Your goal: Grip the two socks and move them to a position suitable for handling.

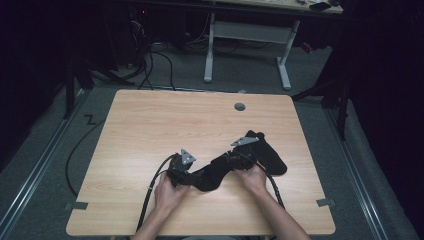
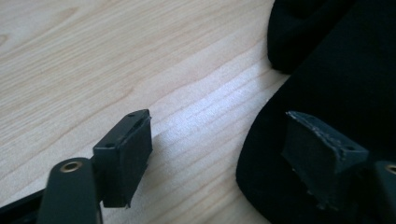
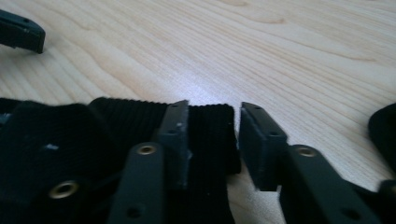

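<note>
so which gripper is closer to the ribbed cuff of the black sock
Right. The right gripper has the ribbed cuff between its open jaws; the left gripper sits open at the sock's other end.

Bare table (image 1: 150, 125) beyond the black cloth (image 1: 220, 172).

My table (image 1: 150, 125), pale wood with a grey plug (image 1: 240, 106) near its far edge, carries a black cloth (image 1: 225, 167) lying near the front edge, right of the middle, directly on the bare top.
</note>
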`<state>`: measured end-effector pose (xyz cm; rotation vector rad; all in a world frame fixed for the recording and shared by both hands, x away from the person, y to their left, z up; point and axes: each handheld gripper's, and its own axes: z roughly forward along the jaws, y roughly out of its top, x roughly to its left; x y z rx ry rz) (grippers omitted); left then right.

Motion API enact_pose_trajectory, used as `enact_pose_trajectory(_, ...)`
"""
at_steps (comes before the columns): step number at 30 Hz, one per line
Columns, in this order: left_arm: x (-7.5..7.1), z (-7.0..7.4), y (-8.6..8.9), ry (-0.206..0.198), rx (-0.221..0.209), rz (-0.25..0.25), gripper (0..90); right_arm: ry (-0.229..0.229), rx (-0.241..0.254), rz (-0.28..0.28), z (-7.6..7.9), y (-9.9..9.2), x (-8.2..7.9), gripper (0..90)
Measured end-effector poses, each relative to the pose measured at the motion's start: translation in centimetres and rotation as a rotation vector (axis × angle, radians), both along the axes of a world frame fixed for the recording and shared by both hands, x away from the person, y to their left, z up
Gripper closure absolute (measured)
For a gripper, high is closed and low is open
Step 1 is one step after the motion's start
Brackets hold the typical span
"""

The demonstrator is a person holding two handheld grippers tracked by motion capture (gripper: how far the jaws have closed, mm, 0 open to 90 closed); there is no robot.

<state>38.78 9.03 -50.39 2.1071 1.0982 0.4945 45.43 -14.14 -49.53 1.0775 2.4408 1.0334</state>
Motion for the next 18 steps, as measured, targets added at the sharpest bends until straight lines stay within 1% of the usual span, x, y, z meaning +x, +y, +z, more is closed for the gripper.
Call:
enact_pose_trajectory(2, -0.2, 0.2, -0.3, -0.014, 0.002, -0.010, 27.1, 0.002, -0.004, 0.009, 0.0, 0.1, 0.0, 73.3)
enact_pose_trajectory(4, -0.2, 0.5, -0.7, -0.011, -0.012, -0.031, 28.2, -0.014, -0.023, 0.018, 0.1, 0.4, -0.1, 77.1)
enact_pose_trajectory(7, -0.2, 1.0, -1.2, -0.039, -0.040, -0.046, 29.7, -0.026, -0.045, 0.027, 0.2, 0.7, -0.2, 81.2)
enact_pose_trajectory(10, 0.2, 1.5, -1.5, -0.032, -0.068, -0.055, 30.5, -0.014, -0.042, 0.029, 0.3, 0.7, 0.0, 83.7)
enact_pose_trajectory(11, 0.4, 1.6, -1.7, -0.030, -0.068, -0.060, 31.5, -0.015, -0.045, 0.031, 0.4, 0.7, 0.1, 83.9)
enact_pose_trajectory(13, 0.6, 1.4, -1.9, -0.019, -0.046, -0.061, 34.3, -0.021, -0.042, 0.025, 0.5, 0.8, 0.1, 84.1)
enact_pose_trajectory(14, 0.8, 1.2, -2.0, -0.009, -0.025, -0.058, 34.6, -0.024, -0.032, 0.020, 0.6, 0.7, 0.2, 84.1)
enact_pose_trajectory(15, 0.8, 1.1, -2.1, -0.004, -0.014, -0.054, 34.9, -0.030, -0.018, 0.013, 0.7, 0.7, 0.3, 84.1)
enact_pose_trajectory(16, 0.8, 0.9, -2.1, -0.004, 0.006, -0.047, 34.9, -0.034, -0.012, 0.005, 0.8, 0.6, 0.3, 84.0)
enact_pose_trajectory(18, 0.7, 0.6, -2.0, -0.019, 0.035, -0.040, 35.0, -0.048, 0.013, -0.008, 1.2, 0.4, 0.4, 84.0)
